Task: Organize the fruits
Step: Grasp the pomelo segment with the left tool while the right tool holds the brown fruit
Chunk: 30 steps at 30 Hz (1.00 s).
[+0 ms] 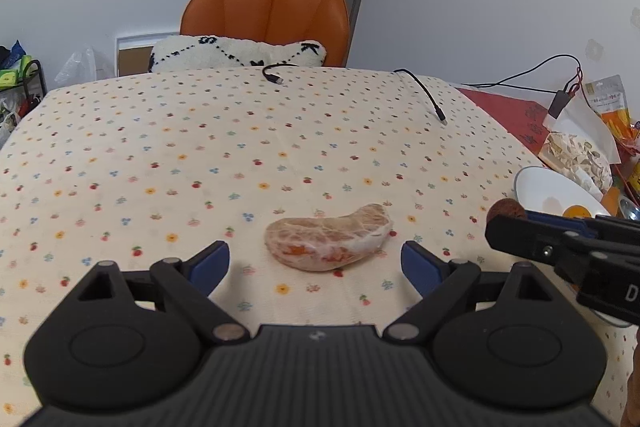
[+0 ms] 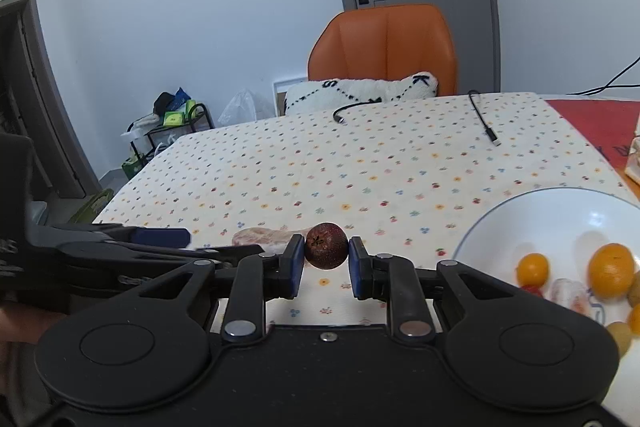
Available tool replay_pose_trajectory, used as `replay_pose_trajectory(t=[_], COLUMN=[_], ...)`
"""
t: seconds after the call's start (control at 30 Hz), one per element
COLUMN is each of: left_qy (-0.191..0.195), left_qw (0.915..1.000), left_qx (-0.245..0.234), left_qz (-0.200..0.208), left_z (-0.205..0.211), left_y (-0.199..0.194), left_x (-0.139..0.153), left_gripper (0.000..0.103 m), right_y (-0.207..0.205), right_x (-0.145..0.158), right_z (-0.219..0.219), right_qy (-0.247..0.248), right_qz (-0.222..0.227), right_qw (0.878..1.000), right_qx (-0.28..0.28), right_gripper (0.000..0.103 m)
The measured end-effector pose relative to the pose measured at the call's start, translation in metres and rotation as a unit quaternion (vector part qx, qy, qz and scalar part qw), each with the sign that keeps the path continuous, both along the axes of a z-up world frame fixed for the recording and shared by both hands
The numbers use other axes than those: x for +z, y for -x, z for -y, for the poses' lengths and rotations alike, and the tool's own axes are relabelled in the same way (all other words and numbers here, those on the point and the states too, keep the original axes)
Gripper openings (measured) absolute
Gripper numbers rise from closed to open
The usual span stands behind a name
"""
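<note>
A peeled pomelo segment [image 1: 329, 239] lies on the dotted tablecloth [image 1: 240, 147], between the fingers of my left gripper [image 1: 316, 263], which is open and just short of it. My right gripper [image 2: 325, 259] is shut on a small dark red fruit [image 2: 326, 246] and holds it above the cloth, left of the white bowl [image 2: 520, 215]. The bowl holds several small orange and yellow fruits [image 2: 611, 270]. In the left wrist view the right gripper [image 1: 496, 227] with the red fruit [image 1: 506, 209] is at the right, near the bowl [image 1: 536, 183]. The pomelo segment [image 2: 256, 237] shows partly behind the right fingers.
Two black cables [image 1: 424, 93] lie at the table's far side. An orange chair [image 1: 266, 11] with a white cushion [image 1: 240, 53] stands behind the table. Snack bags and a red cloth [image 1: 516, 113] crowd the right end. A spoon [image 1: 630, 209] lies by the bowl.
</note>
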<state>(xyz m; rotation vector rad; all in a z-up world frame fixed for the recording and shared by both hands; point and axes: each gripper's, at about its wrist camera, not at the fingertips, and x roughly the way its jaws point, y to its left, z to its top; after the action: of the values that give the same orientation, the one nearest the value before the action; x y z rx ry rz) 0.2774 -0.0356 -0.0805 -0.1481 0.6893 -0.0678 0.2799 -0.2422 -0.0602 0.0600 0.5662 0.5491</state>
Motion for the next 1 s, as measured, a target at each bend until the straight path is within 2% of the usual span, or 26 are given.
replay_pose_trajectory(t=[0.3, 0.73, 0.87, 1.0], left_qy=[-0.005, -0.054, -0.066, -0.060], left_qw=[0.9998, 0.9964, 0.9965, 0.9971], left_qx=[0.013, 0.065, 0.050, 0.048], left_qz=[-0.015, -0.012, 0.001, -0.001], left_z=[0.016, 0.032, 0.035, 0.031], left_y=[-0.013, -0.030, -0.026, -0.023], left_x=[-0.008, -0.016, -0.017, -0.015], left_gripper=[0.092, 0.091, 0.081, 0.079], right_y=[0.000, 0.003, 0.004, 0.006], right_x=[0.001, 0.001, 0.001, 0.001], right_z=[0.020, 0.035, 0.035, 0.038], right_qy=[-0.002, -0.009, -0.010, -0.013], right_qz=[0.000, -0.002, -0.003, -0.004], right_qw=[1.000, 0.999, 0.999, 0.999], right_qx=[-0.022, -0.035, -0.036, -0.039], right_gripper=[0.022, 0.022, 0.022, 0.022])
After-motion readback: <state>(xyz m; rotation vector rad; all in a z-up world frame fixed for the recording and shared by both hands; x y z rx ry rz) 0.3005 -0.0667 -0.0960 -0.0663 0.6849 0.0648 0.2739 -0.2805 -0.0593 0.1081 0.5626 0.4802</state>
